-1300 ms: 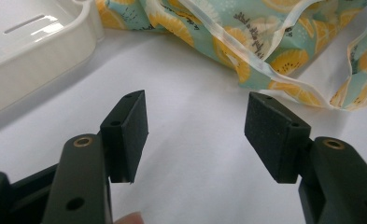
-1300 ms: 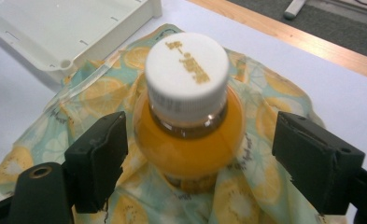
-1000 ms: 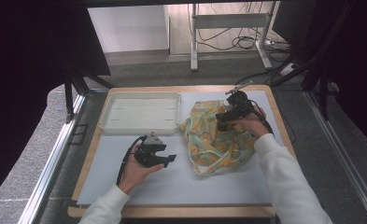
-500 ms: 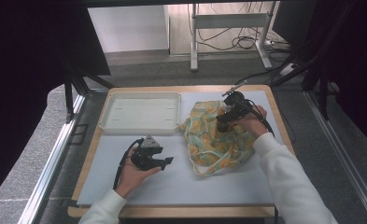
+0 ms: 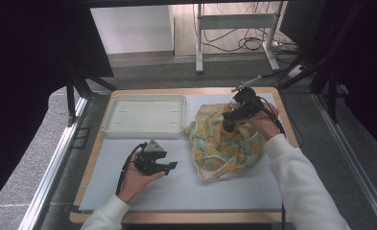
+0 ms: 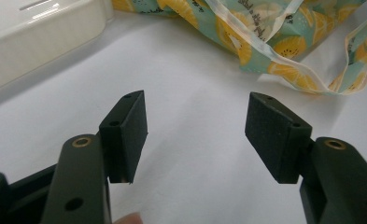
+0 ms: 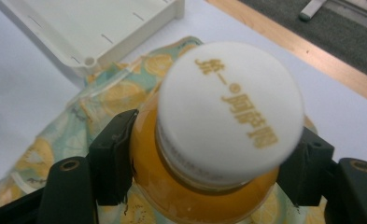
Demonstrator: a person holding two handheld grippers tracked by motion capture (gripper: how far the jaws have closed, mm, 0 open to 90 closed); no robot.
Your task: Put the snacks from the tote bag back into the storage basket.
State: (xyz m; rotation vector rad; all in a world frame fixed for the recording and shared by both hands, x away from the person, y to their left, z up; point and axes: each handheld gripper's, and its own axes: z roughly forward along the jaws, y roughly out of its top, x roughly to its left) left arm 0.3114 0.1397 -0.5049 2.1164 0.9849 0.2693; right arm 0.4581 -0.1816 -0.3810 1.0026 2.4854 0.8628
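On the left, the left gripper [image 5: 170,166] sat in the person's left hand [image 5: 137,179] over the white mat [image 5: 186,191], its jaws spread wide with nothing between them. In the left gripper view, bare mat lay between and ahead of its pads [image 6: 130,126], the white tray [image 6: 27,42] stood off beyond its left jaw, and the edge of the lemon-print bag [image 6: 284,42] with its pale strap lay just past its right jaw, not touching it.

Further right, the bag [image 5: 222,143] lay crumpled on the mat just beside the tray [image 5: 145,115]. Over the bag, the right gripper [image 5: 228,125] was in the person's right hand [image 5: 265,120]. Its jaws had just been closing, and in the right gripper view they pinched an orange bottle [image 7: 190,196] by the shoulder, one pad pressed on each side. The bottle's white cap [image 7: 230,107], printed with gold characters, stood above the jaws, facing the camera. Beneath the gripper lay the bag's fabric, and the tray's corner sat ahead of the left jaw.
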